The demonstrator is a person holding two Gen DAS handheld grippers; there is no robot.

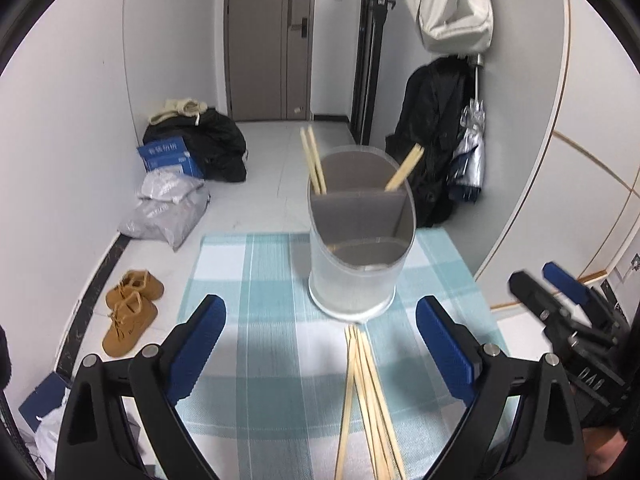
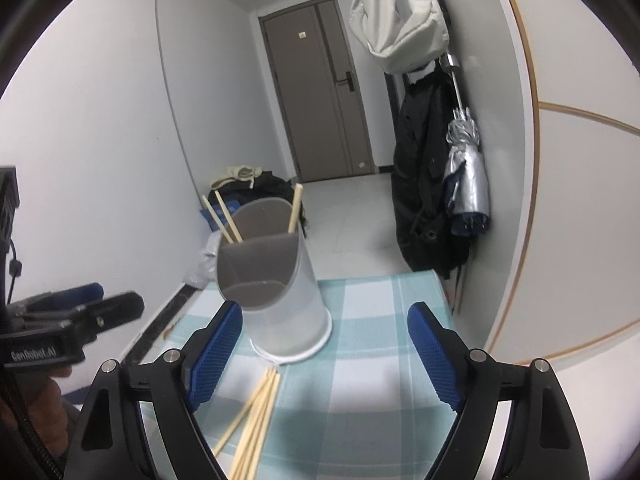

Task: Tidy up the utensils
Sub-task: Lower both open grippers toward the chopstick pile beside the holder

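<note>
Looking along the left gripper (image 1: 320,344), the work seemed partly done: three chopsticks (image 1: 316,164) already stood in the far compartment of the translucent holder (image 1: 352,280), two leaning left and one leaning right, while a loose bundle of chopsticks (image 1: 368,400) lay on the checked cloth (image 1: 256,280) just near of the holder's base, waiting to be moved. The left gripper's jaws stood wide apart and held nothing; the bundle lay between them, nearer the right finger. Open cloth stretched to the left of the bundle, and the cloth's left edge dropped away to the floor, where a pair of brown shoes (image 1: 130,308) sat. The right gripper (image 1: 560,300) showed at the far right edge, well clear of the holder.

From the right gripper's (image 2: 324,356) own view, its jaws were likewise wide and empty, with the holder (image 2: 280,292) between them and beyond the tips. The bundle (image 2: 256,412) lay near and left, by the left finger. Bare cloth (image 2: 380,340) on the right gave room up to the wall.
</note>
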